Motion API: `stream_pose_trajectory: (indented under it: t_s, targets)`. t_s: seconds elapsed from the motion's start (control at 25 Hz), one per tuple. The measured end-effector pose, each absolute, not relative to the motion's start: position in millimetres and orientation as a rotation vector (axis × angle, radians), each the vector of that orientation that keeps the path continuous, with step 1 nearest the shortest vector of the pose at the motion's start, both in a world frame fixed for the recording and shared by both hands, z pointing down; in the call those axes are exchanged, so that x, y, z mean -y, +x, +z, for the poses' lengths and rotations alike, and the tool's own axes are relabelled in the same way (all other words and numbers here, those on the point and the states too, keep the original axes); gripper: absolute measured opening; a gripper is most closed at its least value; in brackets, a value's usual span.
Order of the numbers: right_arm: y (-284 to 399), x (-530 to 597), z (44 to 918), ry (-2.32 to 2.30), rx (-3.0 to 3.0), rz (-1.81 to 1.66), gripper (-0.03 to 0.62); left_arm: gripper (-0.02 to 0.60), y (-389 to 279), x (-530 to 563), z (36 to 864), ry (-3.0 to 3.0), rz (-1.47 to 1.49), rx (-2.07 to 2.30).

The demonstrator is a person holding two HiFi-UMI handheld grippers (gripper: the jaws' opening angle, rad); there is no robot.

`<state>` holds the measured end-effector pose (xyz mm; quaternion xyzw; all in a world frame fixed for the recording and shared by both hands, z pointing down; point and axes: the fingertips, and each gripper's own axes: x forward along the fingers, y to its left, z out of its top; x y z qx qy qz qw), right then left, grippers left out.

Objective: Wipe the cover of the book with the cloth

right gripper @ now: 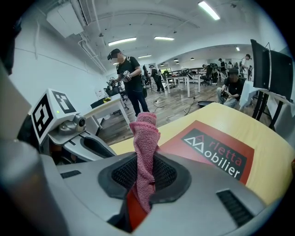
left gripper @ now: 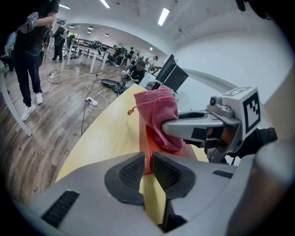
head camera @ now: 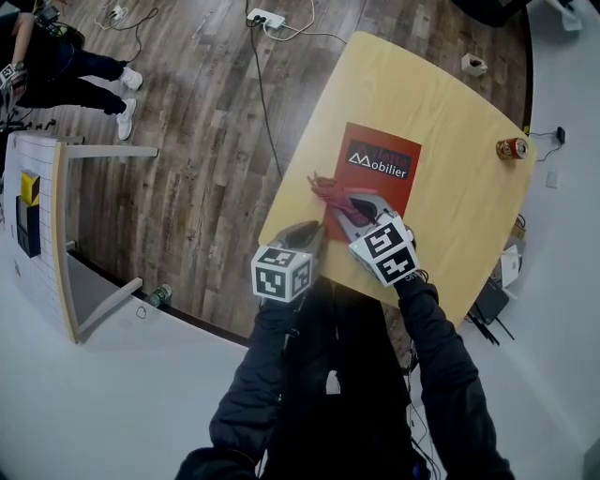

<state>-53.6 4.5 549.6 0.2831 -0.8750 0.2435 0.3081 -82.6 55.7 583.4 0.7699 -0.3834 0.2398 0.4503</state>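
Note:
A red book (head camera: 380, 178) with white lettering lies flat in the middle of the yellow table (head camera: 459, 216). My right gripper (head camera: 352, 208) is shut on a pink cloth (head camera: 328, 190) over the book's near left part. In the right gripper view the cloth (right gripper: 145, 138) stands up bunched between the jaws (right gripper: 145, 173), with the book's cover (right gripper: 216, 152) beyond. My left gripper (head camera: 314, 230) is at the book's near left corner. Its jaws (left gripper: 147, 161) are nearly together with nothing between them, and the book's orange edge (left gripper: 144, 138) lies just ahead. The cloth (left gripper: 159, 110) hangs from the right gripper's finger (left gripper: 189, 126).
A drink can (head camera: 512, 148) lies near the table's right edge. A small white object (head camera: 473, 64) sits at the far corner. On the wood floor are a power strip with cables (head camera: 265, 17), a white shelf unit (head camera: 47, 234) and a person (head camera: 75, 80) at far left.

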Motion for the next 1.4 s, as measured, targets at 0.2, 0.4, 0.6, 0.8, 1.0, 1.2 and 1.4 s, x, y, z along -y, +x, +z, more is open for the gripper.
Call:
stream_pose_trajectory:
  t_s: [0.2,0.4,0.6,0.8,1.0,1.2,1.4]
  targets:
    - [-60,-23,548,0.721,2.322,0.68,0.081,0.075,-84,-55,583,1.898,0.576,0.947]
    - [-63,-38,548,0.694,2.328,0.707,0.081,0.075,-86,-56,583,1.886,0.537,0.95]
    - [-66,-53,547,0.66,2.342,0.726,0.08,0.069,-95,-59,583,1.865,0.527,0.979]
    - [-64,-63,538,0.675,2.365,0.791,0.081,0.069,-108,-61,577,1.854,0.513,1.014]
    - [-55,-60,511,0.772,2.408,0.829,0.081,0.069,-109,-57,554,1.882,0.479,1.04]
    - [-45,-50,466,0.89,2.446,0.808,0.081,0.069,-99,-49,515,1.947,0.443,1.057]
    - [-29,-42,414,1.041,2.467,0.751,0.081,0.069,-88,-41,462,2.036,0.406,1.09]
